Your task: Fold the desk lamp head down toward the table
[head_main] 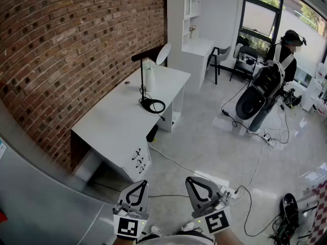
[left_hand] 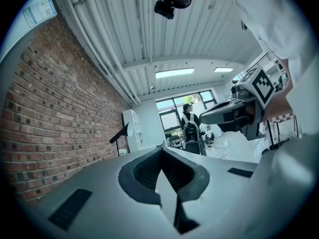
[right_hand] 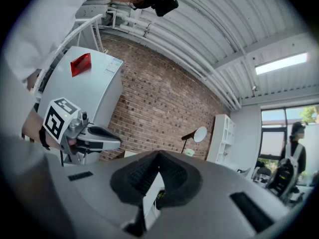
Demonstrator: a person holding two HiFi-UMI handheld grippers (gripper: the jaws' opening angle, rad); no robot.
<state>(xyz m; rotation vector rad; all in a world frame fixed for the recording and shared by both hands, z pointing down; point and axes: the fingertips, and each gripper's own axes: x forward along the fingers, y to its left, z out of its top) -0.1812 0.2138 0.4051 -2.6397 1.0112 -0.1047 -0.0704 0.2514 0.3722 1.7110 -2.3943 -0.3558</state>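
The black desk lamp (head_main: 143, 80) stands on the white desk (head_main: 117, 121) by the brick wall, far ahead of me. Its stem is upright, its arm slants up to the white round head (head_main: 163, 53), and its ring base (head_main: 153, 105) lies on the desktop. In the left gripper view the lamp (left_hand: 122, 132) shows small in the distance, and in the right gripper view the lamp (right_hand: 198, 134) does too. My left gripper (head_main: 137, 184) and right gripper (head_main: 193, 180) are held low, side by side, over the floor. Both are shut and empty, well short of the desk.
A white bottle (head_main: 149, 78) stands beside the lamp stem. Cables (head_main: 204, 173) trail over the floor between me and the desk. A person (head_main: 287, 52) stands behind a black-and-white machine (head_main: 259, 95) at the right. A grey cabinet (head_main: 36, 188) is close on my left.
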